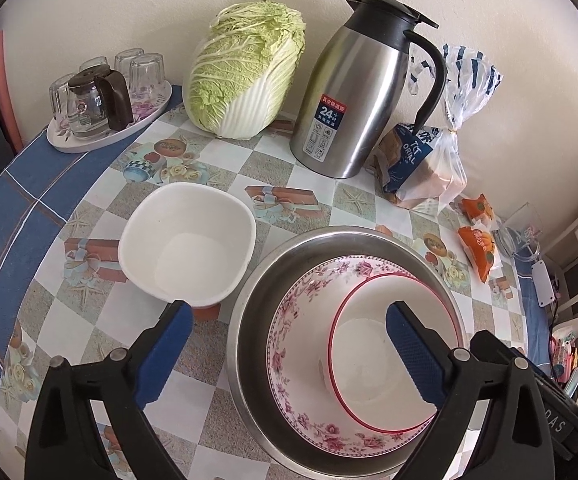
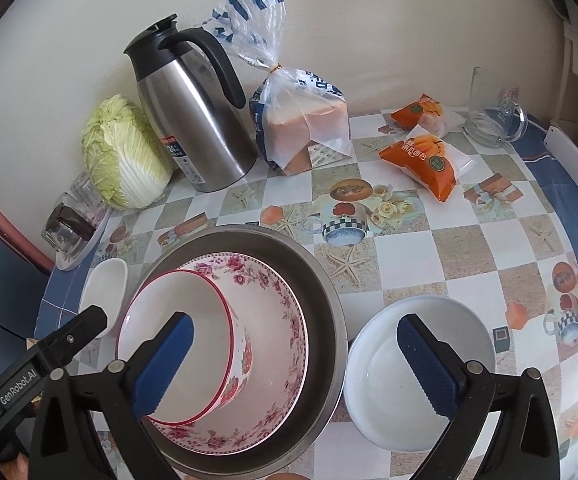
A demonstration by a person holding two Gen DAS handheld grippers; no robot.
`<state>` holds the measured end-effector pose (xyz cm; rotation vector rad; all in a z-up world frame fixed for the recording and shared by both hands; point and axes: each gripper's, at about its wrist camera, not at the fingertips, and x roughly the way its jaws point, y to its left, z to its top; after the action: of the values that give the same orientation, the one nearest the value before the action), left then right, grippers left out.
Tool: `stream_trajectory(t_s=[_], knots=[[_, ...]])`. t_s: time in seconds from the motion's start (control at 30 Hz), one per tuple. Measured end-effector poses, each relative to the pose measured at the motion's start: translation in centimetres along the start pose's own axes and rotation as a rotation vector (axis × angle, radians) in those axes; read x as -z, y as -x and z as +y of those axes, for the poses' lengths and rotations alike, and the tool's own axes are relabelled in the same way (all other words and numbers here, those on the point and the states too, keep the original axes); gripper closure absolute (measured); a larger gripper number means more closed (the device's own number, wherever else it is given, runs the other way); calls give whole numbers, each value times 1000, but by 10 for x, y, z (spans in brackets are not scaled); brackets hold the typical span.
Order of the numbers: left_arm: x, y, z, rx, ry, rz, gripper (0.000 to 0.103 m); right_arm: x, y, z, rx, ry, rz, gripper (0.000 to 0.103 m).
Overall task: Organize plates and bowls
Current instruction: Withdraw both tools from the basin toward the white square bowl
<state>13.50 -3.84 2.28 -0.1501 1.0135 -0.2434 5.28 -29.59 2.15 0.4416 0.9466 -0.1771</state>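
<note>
A steel bowl (image 1: pixel 273 280) holds a pink floral bowl (image 1: pixel 289 344), and a red-rimmed bowl (image 1: pixel 369 320) sits inside that. The same stack shows in the right wrist view: steel bowl (image 2: pixel 289 248), floral bowl (image 2: pixel 285 300), red-rimmed bowl (image 2: pixel 209 320). A white square bowl (image 1: pixel 189 244) stands to its left, seen edge-on in the right wrist view (image 2: pixel 105 292). A white round plate (image 2: pixel 389 380) lies right of the stack. My left gripper (image 1: pixel 289 344) is open and empty over the stack's left rim. My right gripper (image 2: pixel 295 360) is open and empty, spanning the stack and the plate.
At the back stand a napa cabbage (image 1: pixel 245 72), a steel thermos jug (image 1: pixel 365 92), a bagged bread loaf (image 2: pixel 305 120), a tray of glasses (image 1: pixel 101 96), orange snack packets (image 2: pixel 425 160) and a glass mug (image 2: pixel 493 108). The round table (image 2: pixel 489 264) drops off at its blue border.
</note>
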Motion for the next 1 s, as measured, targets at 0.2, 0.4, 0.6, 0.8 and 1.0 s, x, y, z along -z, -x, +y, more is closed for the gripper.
stream_trajectory(t_s=[0.2, 0.4, 0.6, 0.8, 1.0], knots=[[-3, 0, 4, 7, -17, 7, 6, 1, -4, 5, -12, -1, 7, 0], [-12, 5, 18, 0, 6, -14, 6, 0, 1, 14, -20, 13, -12, 0], [-24, 7, 40, -43, 40, -39, 6, -3, 8, 26, -6, 44, -41, 0], [-30, 1, 62, -47, 90, -47, 6, -4, 15, 36, -4, 47, -76, 0], [-27, -12, 87, -23, 161, -32, 6, -3, 16, 62, 13, 126, -120, 0]])
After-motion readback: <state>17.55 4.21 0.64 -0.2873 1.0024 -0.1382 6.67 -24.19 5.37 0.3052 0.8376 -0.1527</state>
